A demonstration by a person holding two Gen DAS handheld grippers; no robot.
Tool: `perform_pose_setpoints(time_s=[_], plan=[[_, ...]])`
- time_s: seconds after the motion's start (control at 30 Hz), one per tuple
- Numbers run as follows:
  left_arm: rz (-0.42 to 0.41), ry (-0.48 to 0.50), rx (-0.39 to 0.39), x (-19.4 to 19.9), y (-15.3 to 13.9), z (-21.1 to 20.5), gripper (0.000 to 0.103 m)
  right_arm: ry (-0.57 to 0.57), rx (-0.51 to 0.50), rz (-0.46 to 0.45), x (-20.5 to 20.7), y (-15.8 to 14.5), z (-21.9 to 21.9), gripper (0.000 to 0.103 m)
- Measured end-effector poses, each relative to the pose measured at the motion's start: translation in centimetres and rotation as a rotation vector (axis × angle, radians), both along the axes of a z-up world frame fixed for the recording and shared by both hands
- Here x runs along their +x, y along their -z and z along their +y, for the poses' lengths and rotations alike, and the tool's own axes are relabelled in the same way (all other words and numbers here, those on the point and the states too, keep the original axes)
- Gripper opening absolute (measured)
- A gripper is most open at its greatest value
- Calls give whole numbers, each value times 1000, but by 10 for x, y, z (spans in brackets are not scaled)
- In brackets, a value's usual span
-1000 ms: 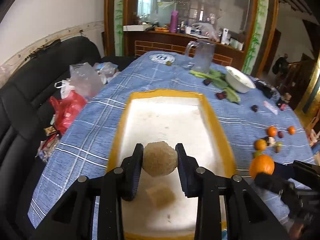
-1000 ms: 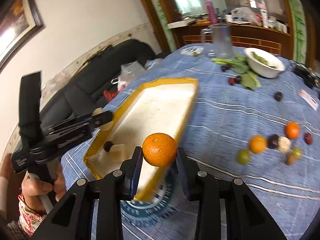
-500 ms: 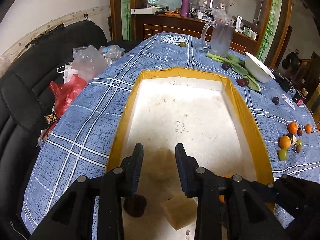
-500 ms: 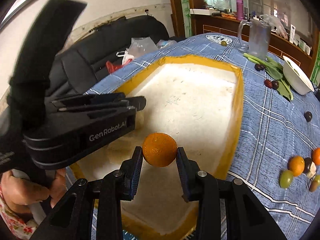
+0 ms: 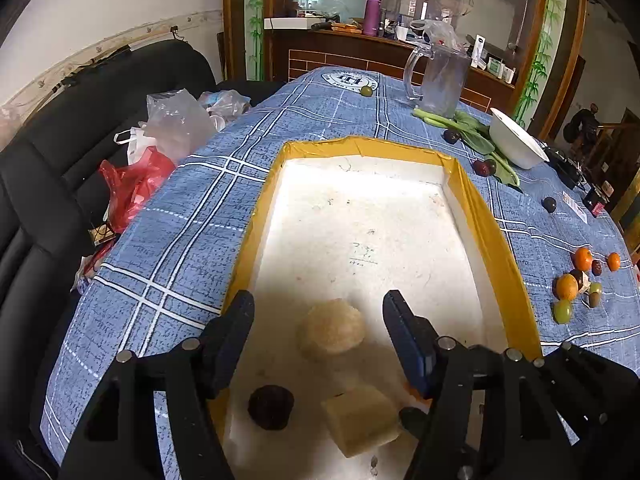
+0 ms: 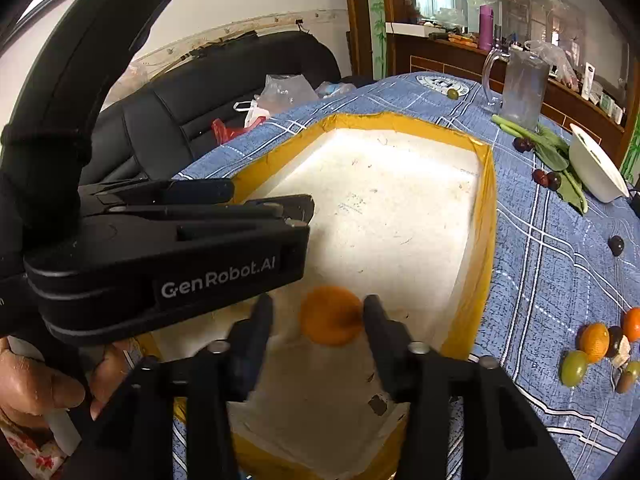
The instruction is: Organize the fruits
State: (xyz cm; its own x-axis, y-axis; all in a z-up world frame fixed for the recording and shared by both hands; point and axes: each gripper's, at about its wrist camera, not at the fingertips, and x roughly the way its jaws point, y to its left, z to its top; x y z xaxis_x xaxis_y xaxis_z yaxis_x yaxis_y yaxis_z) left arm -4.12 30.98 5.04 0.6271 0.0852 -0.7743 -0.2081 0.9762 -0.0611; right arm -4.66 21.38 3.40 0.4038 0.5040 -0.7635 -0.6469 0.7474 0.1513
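A white foam tray [image 5: 360, 220] with a yellow-taped rim sits on a desk [image 5: 192, 240] covered in blue cloth crossed by white plaid lines. Inside lie a pale tan round fruit [image 5: 331, 329], a dark maroon fruit [image 5: 271, 407], a beige block [image 5: 362, 420] and an orange [image 6: 331, 315]. Both tongs are black, and a white bowl [image 5: 516, 143] lies by green leaves [image 5: 476, 136].

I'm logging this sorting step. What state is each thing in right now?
Left hand-held gripper: open, above tray.
Right hand-held gripper: open, around the orange.
Tan round fruit: released, lying in tray.
Orange: in tray, between open jaws.
Tray: upright on table.
Glass pitcher: upright.
White bowl: tilted.
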Motion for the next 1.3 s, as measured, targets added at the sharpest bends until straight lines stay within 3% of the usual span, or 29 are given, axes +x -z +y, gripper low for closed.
perform_pose_setpoints(time_s=[0.3, 0.6, 0.97, 1.3], plan=[[-36, -68, -51, -27, -24, 9, 74, 17, 51, -22, -16, -21, -16, 61], [-92, -4, -17, -52, -53, -33, 76, 72, 92, -48, -36, -35, -58, 63], [-87, 161, 4, -47, -58, -117, 80, 296, 68, -53, -39, -29, -190, 63], [-1, 293, 1, -17, -24, -185, 80, 518, 52, -1, -11, -13, -303, 62]])
